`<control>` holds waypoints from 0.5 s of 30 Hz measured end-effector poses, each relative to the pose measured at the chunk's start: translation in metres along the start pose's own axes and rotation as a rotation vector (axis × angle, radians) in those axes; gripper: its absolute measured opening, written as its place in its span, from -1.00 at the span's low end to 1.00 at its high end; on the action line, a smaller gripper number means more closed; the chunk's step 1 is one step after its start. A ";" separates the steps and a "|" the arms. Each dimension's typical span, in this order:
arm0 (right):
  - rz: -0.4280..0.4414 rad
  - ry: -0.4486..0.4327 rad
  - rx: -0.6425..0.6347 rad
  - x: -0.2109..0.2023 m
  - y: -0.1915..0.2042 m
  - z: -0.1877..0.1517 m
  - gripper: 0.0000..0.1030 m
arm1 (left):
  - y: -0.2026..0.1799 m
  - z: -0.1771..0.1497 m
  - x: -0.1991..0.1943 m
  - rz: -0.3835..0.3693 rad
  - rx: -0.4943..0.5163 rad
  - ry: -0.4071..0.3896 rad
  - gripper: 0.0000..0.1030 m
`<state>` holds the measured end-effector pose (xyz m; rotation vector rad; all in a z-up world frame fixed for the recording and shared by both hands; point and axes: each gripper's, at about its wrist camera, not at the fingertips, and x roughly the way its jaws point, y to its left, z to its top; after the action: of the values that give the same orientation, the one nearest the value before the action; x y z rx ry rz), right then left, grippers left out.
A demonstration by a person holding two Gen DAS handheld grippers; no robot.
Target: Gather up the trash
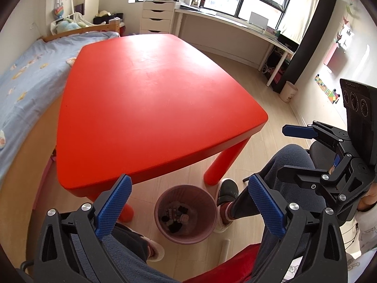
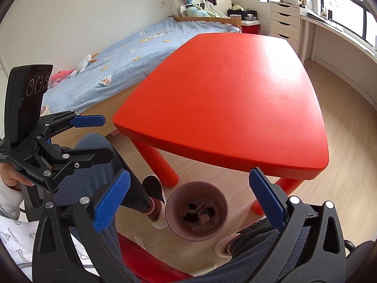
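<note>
Bin: I see the pink ribbed plastic wastebasket [image 1: 186, 214] [image 2: 197, 211] lower centre, between both grippers.
Fingers: left gripper [image 1: 188, 208] and right gripper [image 2: 190, 202] spread, empty.

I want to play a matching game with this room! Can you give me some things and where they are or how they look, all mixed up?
Things:
1. red table
2. pink bin
3. blue bed
4. left hand-held gripper

Descriptions:
A. on the floor by the table, trash inside
B. open, holding nothing
C. top bare
D. soft toys lying on it

Pairs: 1-C, 2-A, 3-D, 4-B
</note>
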<state>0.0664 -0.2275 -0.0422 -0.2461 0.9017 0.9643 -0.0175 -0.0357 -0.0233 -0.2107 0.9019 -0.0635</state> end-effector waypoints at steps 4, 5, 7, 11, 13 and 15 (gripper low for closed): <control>-0.012 -0.001 0.010 -0.001 -0.001 0.001 0.94 | 0.001 0.002 -0.002 0.006 -0.011 -0.006 0.85; -0.013 -0.001 0.015 -0.001 -0.001 0.002 0.94 | 0.002 0.002 -0.002 0.010 -0.012 -0.007 0.85; -0.017 -0.001 0.020 -0.001 0.000 0.004 0.94 | 0.002 0.004 -0.003 0.017 -0.009 -0.011 0.85; -0.038 -0.007 0.025 -0.003 -0.003 0.009 0.94 | 0.007 0.009 -0.006 0.018 -0.025 -0.031 0.85; -0.050 -0.018 0.025 -0.004 -0.004 0.014 0.94 | 0.010 0.013 -0.007 0.030 -0.037 -0.032 0.85; -0.066 -0.036 0.026 -0.006 -0.005 0.021 0.94 | 0.013 0.018 -0.007 0.046 -0.046 -0.034 0.85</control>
<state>0.0808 -0.2226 -0.0254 -0.2344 0.8679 0.8923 -0.0081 -0.0186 -0.0094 -0.2331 0.8740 0.0037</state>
